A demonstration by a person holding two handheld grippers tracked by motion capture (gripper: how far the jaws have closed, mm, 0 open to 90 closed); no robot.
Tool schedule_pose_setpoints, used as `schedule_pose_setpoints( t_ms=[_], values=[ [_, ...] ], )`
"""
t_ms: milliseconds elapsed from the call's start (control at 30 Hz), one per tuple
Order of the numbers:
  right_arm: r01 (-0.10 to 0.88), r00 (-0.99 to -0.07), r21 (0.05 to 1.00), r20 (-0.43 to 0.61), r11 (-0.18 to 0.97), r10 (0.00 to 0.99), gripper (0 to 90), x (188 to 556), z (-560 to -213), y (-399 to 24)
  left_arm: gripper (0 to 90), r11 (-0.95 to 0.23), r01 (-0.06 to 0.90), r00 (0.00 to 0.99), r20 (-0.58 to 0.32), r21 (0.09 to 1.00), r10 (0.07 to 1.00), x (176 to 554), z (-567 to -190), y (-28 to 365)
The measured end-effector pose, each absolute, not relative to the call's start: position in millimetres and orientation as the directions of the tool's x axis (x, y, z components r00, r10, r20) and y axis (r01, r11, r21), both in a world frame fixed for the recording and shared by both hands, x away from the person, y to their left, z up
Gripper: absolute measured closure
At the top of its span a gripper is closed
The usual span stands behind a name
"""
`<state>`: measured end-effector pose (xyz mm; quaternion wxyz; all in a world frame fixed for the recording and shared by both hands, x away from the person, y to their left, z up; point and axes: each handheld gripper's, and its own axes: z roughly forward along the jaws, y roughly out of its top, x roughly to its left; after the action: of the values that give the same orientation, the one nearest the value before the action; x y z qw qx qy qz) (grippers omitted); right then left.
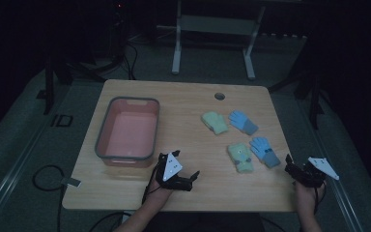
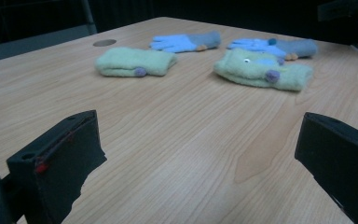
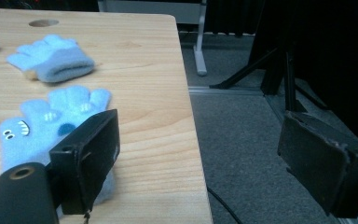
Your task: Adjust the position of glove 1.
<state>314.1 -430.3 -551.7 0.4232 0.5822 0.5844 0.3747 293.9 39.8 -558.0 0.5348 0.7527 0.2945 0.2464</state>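
Four small gloves lie on the right half of the table [image 1: 125,193] — two green and two blue — with a pink bin [image 1: 127,132] well apart on the left half. The near green glove [image 1: 240,157] and the near blue glove [image 1: 264,151] lie just beside each other; the far green glove [image 1: 215,122] and far blue glove [image 1: 243,122] sit behind them, toward the table's round hole [image 1: 220,95]. The left gripper [image 1: 187,180] hovers low over bare wood near the front edge, jaws spread wide and holding nothing, pointed at the green pair. The right gripper [image 1: 291,170] hangs at the table's right edge, jaws likewise wide and empty, one over the near blue glove and the other out past the edge. The risk, as I judge it, lies there: closing from this straddle could drag the soft glove off the edge instead of pinching it. The near pair lies so close that a loose grab might also catch both.
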Motion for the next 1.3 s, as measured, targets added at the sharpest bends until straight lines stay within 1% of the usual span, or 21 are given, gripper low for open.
schedule_pose_setpoints(
  t_ms=[200,300,467,500,533,600,633,733,767,800,833,900,933,967,1033,1300],
  values=[
    [0.379,0.025,0.923,-0.086,0.07,0.996,12.8,316,-552,-427,0.5,-0.254,0.183,0.696,0.057,0.95,0.715,294,-558,39],
    [0.408,0.023,0.909,-0.106,0.087,0.994,13.5,318,-552,-426,0.5,-0.252,0.184,0.693,0.056,0.95,0.718,294,-558,39],
    [0.418,0.021,0.905,-0.1,0.082,0.995,13.4,319,-552,-426,0.5,-0.268,0.177,0.687,0.076,0.947,0.722,292,-558,39],
    [0.453,0.019,0.888,-0.098,0.078,0.995,13.3,321,-552,-427,0.5,-0.275,0.171,0.689,0.085,0.946,0.72,292,-558,38],
    [0.453,0.019,0.888,-0.098,0.078,0.995,13.3,321,-552,-427,0.5,-0.275,0.171,0.689,0.085,0.946,0.72,292,-558,38],
    [0.483,0.025,0.874,-0.085,0.062,0.996,12.0,324,-552,-429,0.5,-0.278,0.167,0.689,0.089,0.946,0.719,291,-558,38],
    [0.502,0.027,0.863,-0.086,0.061,0.996,11.5,325,-552,-429,0.5,-0.279,0.164,0.692,0.091,0.946,0.716,291,-558,37],
    [0.52,0.026,0.852,-0.097,0.069,0.995,11.9,326,-553,-430,0.5,-0.28,0.164,0.692,0.092,0.946,0.716,291,-558,37],
    [0.561,0.002,0.824,-0.094,0.077,0.996,16.2,325,-553,-431,0.5,-0.279,0.166,0.692,0.09,0.946,0.716,291,-558,38],
    [0.561,0.002,0.824,-0.094,0.077,0.996,16.2,325,-553,-431,0.5,-0.279,0.166,0.692,0.09,0.946,0.716,291,-558,38],
    [0.639,-0.045,0.768,-0.026,0.049,0.999,15.0,329,-554,-436,0.5,-0.279,0.169,0.694,0.087,0.945,0.714,292,-558,38],
    [0.668,-0.037,0.745,0.028,0.004,0.999,16.2,329,-553,-438,0.5,-0.276,0.17,0.695,0.084,0.946,0.714,292,-558,38],
    [0.68,-0.029,0.733,0.032,-0.004,0.999,14.3,330,-552,-438,0.5,-0.276,0.169,0.696,0.083,0.946,0.713,292,-558,38],
    [0.685,-0.035,0.728,0.036,-0.003,0.999,12.6,331,-550,-437,0.5,-0.275,0.168,0.697,0.083,0.947,0.712,292,-558,38],
    [0.687,-0.065,0.726,0.03,0.023,0.997,12.3,330,-545,-433,0.5,-0.276,0.168,0.697,0.084,0.946,0.712,292,-558,38],
    [0.68,-0.116,0.73,0.022,0.063,0.993,12.3,330,-524,-419,0.5,-0.274,0.171,0.698,0.08,0.946,0.712,292,-558,39]
  ],
)
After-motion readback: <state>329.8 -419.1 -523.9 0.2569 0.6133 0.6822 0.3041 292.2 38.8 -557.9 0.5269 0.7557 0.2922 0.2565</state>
